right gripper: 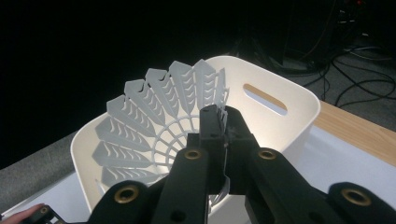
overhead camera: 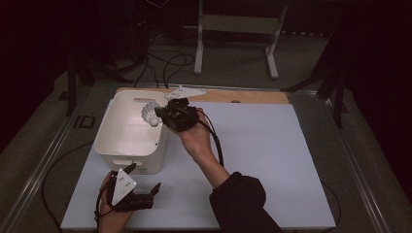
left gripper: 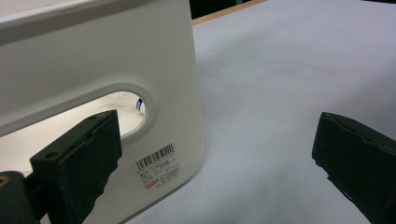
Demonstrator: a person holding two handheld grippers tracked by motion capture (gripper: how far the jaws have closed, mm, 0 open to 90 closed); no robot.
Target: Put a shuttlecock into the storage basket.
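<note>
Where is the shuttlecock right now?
High view, left of centre: the shuttlecock is clamped in the right gripper, above the white bin's far right corner.

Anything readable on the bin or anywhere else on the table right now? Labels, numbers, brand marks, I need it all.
Barcode sticker on the outside wall of the white bin, near its lower corner: bars, lines of small print and a red mark, all too small and blurred to read.
Small blue-marked label seen through the bin's handle cutout: unreadable.
No other text can be made out.
</note>
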